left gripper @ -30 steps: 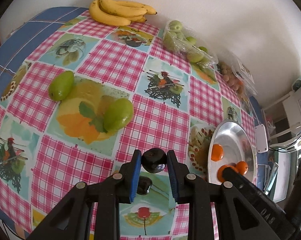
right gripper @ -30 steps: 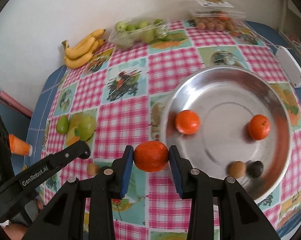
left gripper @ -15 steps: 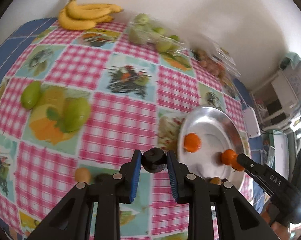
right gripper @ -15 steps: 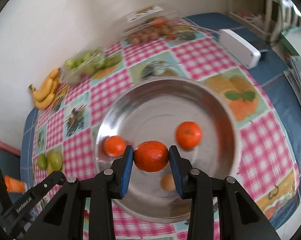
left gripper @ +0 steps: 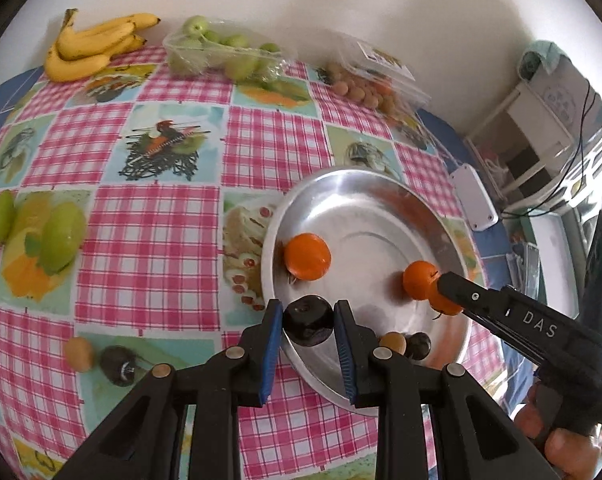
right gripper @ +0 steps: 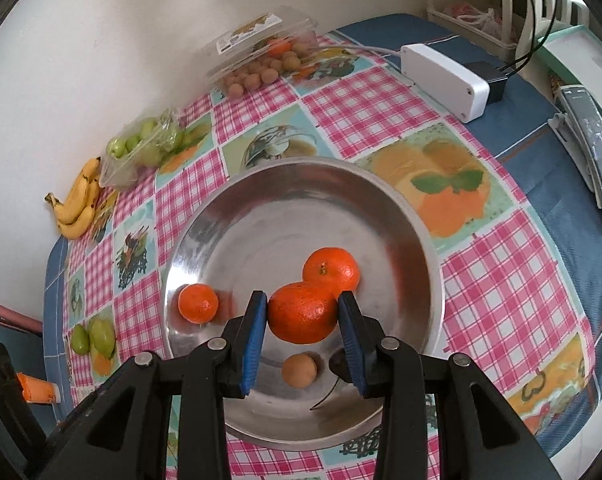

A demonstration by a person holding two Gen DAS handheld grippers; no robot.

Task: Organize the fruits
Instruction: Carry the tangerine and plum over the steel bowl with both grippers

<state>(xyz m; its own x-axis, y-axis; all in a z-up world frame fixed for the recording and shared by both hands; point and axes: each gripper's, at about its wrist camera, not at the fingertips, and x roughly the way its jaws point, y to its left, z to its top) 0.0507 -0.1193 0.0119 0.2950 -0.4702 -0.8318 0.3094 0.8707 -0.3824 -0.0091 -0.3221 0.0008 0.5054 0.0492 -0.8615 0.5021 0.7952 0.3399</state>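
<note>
Dark fruit (left gripper: 308,326) gripped in left tool (left gripper: 308,330) over tray (left gripper: 365,184); tangerine (right gripper: 302,313) gripped in right tool (right gripper: 303,322).

Held orange mandarin (right gripper: 302,313), dark plum (left gripper: 308,321) (both clamped), over steel plate (right gripper: 401,216)

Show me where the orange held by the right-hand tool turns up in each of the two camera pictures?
Left wrist view: the held orange sits right of centre, at the tip of the right gripper, partly behind another orange.
Right wrist view: it is low in the centre, clamped between the blue pads.
Shared landmark: the silver plate lies under it in both.
</note>
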